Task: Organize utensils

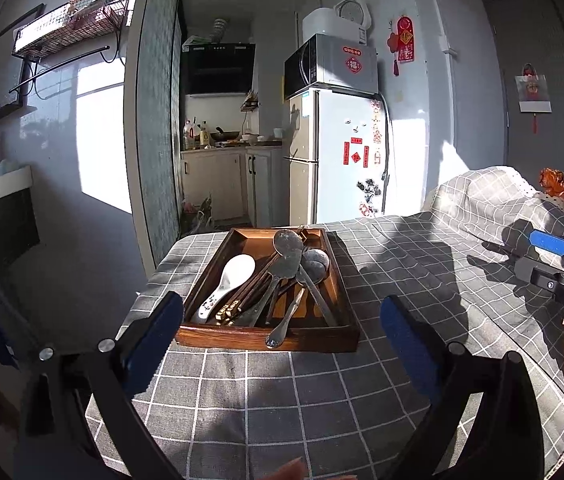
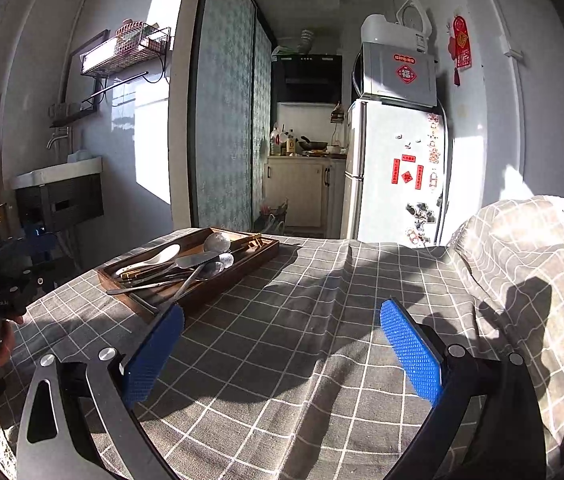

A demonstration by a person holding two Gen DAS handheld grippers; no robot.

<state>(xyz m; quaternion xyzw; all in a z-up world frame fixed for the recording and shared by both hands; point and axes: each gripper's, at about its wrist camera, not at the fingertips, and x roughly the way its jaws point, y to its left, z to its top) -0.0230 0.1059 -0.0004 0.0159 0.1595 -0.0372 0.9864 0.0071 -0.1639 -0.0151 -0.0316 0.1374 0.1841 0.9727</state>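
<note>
We see a wooden tray (image 1: 266,338) on the worktop (image 1: 282,392), which is covered in a grey checked cloth. The tray holds a white spoon (image 1: 228,280), dark chopsticks (image 1: 256,286) and several metal spoons (image 1: 287,258), all piled together. Our left gripper (image 1: 282,340) hovers just before the tray, jaws released and empty. Our right gripper (image 2: 280,354) hangs over bare cloth, well apart from the tray, jaws also released.

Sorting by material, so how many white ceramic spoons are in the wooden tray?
1. The white ceramic spoon lies at the left of the wooden tray, beside the chopsticks. Others could hide under the piled metal spoons.
</note>
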